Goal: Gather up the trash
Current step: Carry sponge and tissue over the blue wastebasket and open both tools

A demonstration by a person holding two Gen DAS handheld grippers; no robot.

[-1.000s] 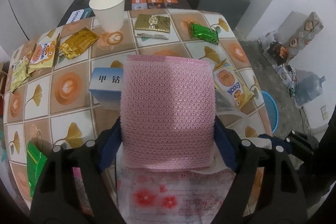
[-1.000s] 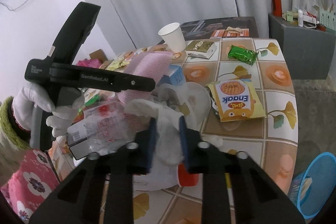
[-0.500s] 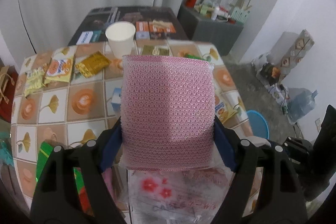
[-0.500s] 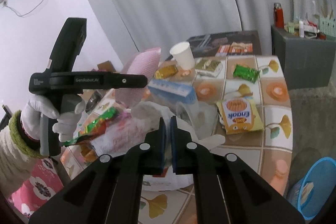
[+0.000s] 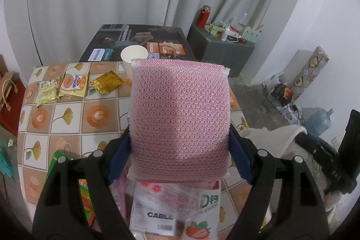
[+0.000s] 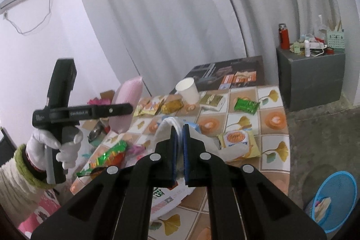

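Note:
My left gripper [image 5: 180, 150] is shut on a pink mesh sponge pack [image 5: 180, 114], its blue pads pressing both sides, held high above the tiled table [image 5: 67, 127]. The right wrist view shows that gripper [image 6: 127, 109] from the side in a white-gloved hand [image 6: 42, 145], the pink pack [image 6: 129, 100] standing upright in it. My right gripper [image 6: 179, 138] is shut on the thin handle [image 6: 173, 122] of a white plastic bag [image 6: 231, 150], which hangs below it over the table. The same bag [image 5: 272, 138] shows at the right of the left wrist view.
On the table lie a paper cup [image 6: 187, 90], yellow snack packets [image 5: 74, 82], a gold packet [image 6: 211, 100], a green packet [image 6: 246, 105] and an Enaak bag [image 6: 238, 141]. A cable pack [image 5: 153, 215] lies below the sponge pack. A blue bin [image 6: 335, 199] stands on the floor, a grey cabinet [image 6: 310, 78] behind.
Both grippers have risen away from the table. The right gripper's jaws closed fully on the bag handle and pulled it up. The left gripper kept its hold on the pink pack.

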